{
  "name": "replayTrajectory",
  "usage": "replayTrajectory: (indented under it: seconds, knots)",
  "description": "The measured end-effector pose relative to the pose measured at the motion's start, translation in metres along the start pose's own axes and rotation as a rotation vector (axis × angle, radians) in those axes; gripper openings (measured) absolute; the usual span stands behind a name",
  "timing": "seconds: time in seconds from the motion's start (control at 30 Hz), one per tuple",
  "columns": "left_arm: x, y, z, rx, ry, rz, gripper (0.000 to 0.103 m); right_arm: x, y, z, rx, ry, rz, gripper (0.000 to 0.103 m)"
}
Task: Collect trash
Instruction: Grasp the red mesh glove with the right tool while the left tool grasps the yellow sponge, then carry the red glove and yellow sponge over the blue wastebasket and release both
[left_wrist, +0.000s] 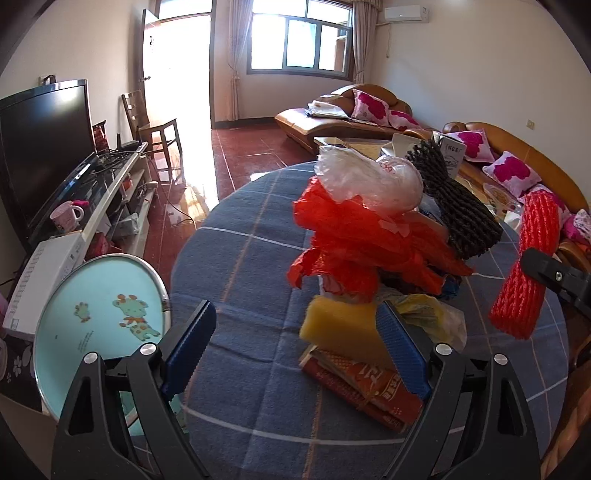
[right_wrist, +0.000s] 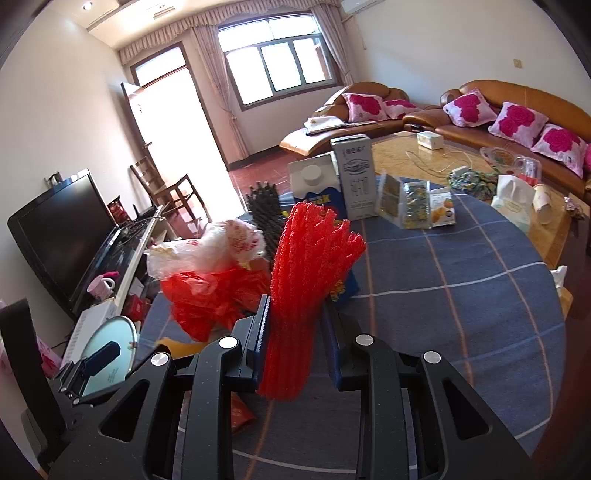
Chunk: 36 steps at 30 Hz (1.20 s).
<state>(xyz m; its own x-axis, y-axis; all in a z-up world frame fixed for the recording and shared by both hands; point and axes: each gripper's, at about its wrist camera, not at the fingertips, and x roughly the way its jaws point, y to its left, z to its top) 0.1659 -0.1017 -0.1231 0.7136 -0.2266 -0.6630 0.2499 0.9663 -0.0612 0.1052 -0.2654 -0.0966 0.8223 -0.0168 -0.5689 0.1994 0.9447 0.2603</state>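
Observation:
A trash heap lies on the blue checked tablecloth: a red plastic bag, a clear white bag, a black foam net, a yellow sponge and a red wrapper. My left gripper is open, its right finger against the sponge. My right gripper is shut on a red foam net and holds it upright above the table. That net also shows in the left wrist view.
Milk cartons and snack packets stand at the table's far side. A pale blue round lid lies left of the table. A TV on its stand is at left, sofas at right.

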Motion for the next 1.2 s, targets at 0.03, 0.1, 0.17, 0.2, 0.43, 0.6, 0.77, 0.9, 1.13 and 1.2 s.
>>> replayTrajectory:
  seconds: [0.03,0.1,0.17,0.2,0.43,0.6,0.77,0.9,1.13,1.2]
  knots:
    - [0.005,-0.005,0.0,0.0,0.01,-0.011,0.086,0.0,-0.005,-0.003,0.003,0.003,-0.012,0.027]
    - [0.013,-0.012,0.001,0.0,0.023,-0.037,0.082,0.002,-0.013,-0.01,0.019,0.025,-0.023,0.027]
    - [0.023,-0.018,-0.001,0.008,0.055,-0.062,0.059,0.007,-0.02,-0.016,0.043,0.054,-0.023,0.027]
    - [0.026,-0.02,-0.002,0.007,0.07,-0.081,0.054,0.009,-0.023,-0.019,0.054,0.066,-0.021,0.027]
    - [-0.002,-0.014,-0.002,-0.02,0.01,-0.099,0.046,0.005,-0.023,-0.021,0.06,0.051,-0.022,0.027]
    - [-0.045,0.009,0.008,-0.052,-0.091,-0.079,0.046,-0.009,-0.013,-0.019,0.041,0.006,-0.019,0.027]
    - [-0.079,0.039,0.015,-0.078,-0.159,-0.001,0.047,-0.021,0.004,-0.016,0.018,-0.017,0.019,0.027]
    - [-0.1,0.076,0.014,-0.127,-0.187,0.082,0.047,-0.029,0.033,-0.012,-0.038,-0.033,0.065,0.027]
    - [-0.126,0.153,0.009,-0.221,-0.219,0.244,0.048,-0.022,0.1,-0.013,-0.144,-0.005,0.184,0.027]
    - [-0.129,0.17,0.007,-0.238,-0.216,0.284,0.048,-0.018,0.123,-0.016,-0.176,0.012,0.23,0.027]
